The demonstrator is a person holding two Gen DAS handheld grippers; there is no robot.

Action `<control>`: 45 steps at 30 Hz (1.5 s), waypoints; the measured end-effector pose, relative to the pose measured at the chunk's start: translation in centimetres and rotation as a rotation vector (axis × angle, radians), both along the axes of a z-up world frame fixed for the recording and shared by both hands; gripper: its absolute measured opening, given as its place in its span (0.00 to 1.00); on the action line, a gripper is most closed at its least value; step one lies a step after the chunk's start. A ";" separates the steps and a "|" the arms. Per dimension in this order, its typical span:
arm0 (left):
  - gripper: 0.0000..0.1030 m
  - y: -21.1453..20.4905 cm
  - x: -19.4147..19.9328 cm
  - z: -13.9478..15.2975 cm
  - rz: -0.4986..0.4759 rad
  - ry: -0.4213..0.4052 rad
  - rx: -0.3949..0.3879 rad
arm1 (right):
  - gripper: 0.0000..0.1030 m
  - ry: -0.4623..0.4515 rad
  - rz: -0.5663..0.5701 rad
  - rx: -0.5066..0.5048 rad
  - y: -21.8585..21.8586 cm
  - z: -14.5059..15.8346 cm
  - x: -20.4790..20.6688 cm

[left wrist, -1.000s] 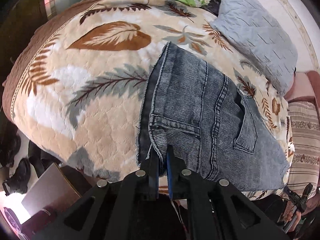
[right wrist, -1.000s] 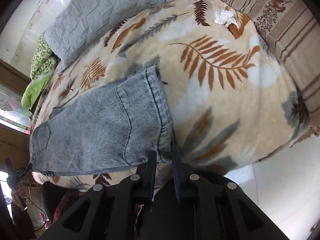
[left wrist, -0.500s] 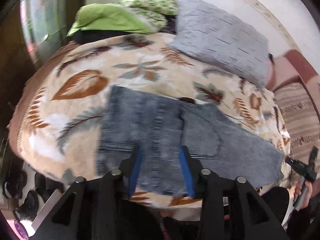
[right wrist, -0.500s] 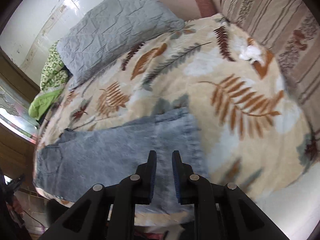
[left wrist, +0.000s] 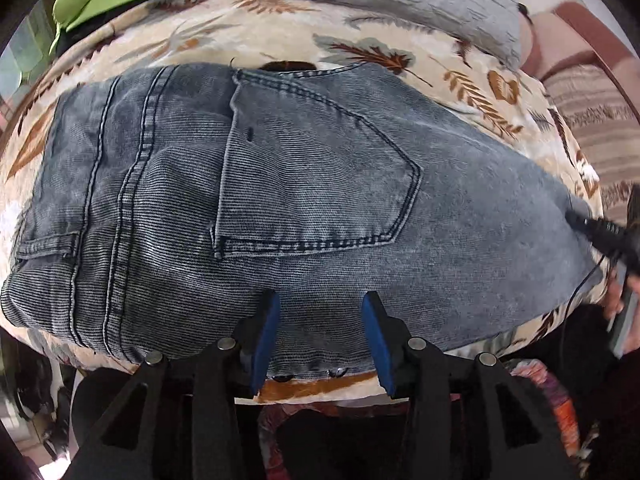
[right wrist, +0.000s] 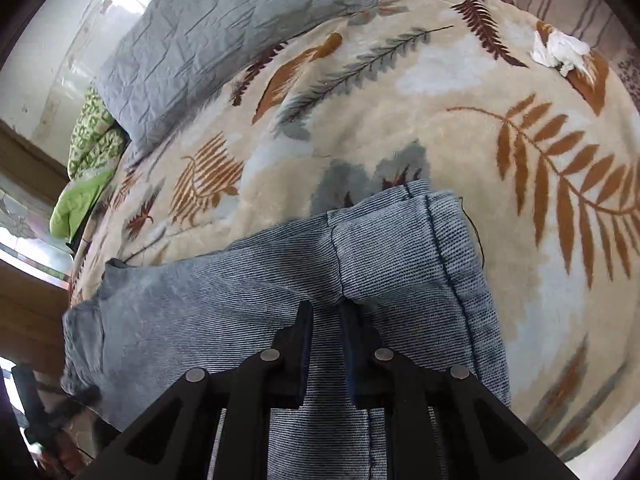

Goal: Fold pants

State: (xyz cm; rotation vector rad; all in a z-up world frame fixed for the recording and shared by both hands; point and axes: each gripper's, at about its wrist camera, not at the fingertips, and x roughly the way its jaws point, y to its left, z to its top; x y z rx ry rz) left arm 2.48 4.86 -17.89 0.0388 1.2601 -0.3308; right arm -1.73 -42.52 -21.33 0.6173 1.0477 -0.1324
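Pants (left wrist: 280, 200), grey-blue denim, lie flat along the near edge of a bed covered by a leaf-print blanket (right wrist: 400, 128). The left gripper (left wrist: 318, 332) hovers over the seat area below a back pocket (left wrist: 316, 176), fingers apart, holding nothing. The right gripper (right wrist: 326, 320) appears nearly closed, with denim bunched at its tips near the hem end. A good fold likely needs both grips on matching edges, lifted evenly. Only the left view shows the pocket and waistband; only the right shows the hem and a white tissue (right wrist: 560, 52).
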 end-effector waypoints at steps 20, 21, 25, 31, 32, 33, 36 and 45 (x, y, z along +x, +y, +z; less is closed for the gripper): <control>0.44 0.9 0.0 3.7 0.053 -0.079 0.022 | 0.18 -0.103 0.452 -0.042 21.4 4.6 10.6; 0.44 1.1 -0.1 3.6 0.051 -0.076 0.021 | 0.18 -0.106 0.472 -0.035 22.5 4.7 11.3; 0.44 0.9 -0.7 3.2 0.030 -0.089 0.027 | 0.18 -0.139 0.507 -0.094 25.3 5.1 13.3; 0.46 0.7 -1.1 2.4 0.018 -0.086 0.047 | 0.71 -0.171 0.477 -0.148 26.3 5.0 15.6; 0.47 0.8 -1.1 2.0 0.021 -0.078 0.057 | 0.71 -0.171 0.475 -0.152 26.5 4.9 15.9; 0.47 0.9 -1.1 1.6 0.023 -0.068 0.061 | 0.71 -0.160 0.480 -0.158 26.7 4.7 16.4; 0.47 1.1 -1.2 0.9 0.021 -0.061 0.067 | 0.71 -0.167 0.519 -0.175 27.8 4.4 17.4; 0.49 0.8 -1.7 0.6 -0.012 -0.060 0.068 | 0.20 -0.061 0.686 -0.237 31.5 1.8 20.9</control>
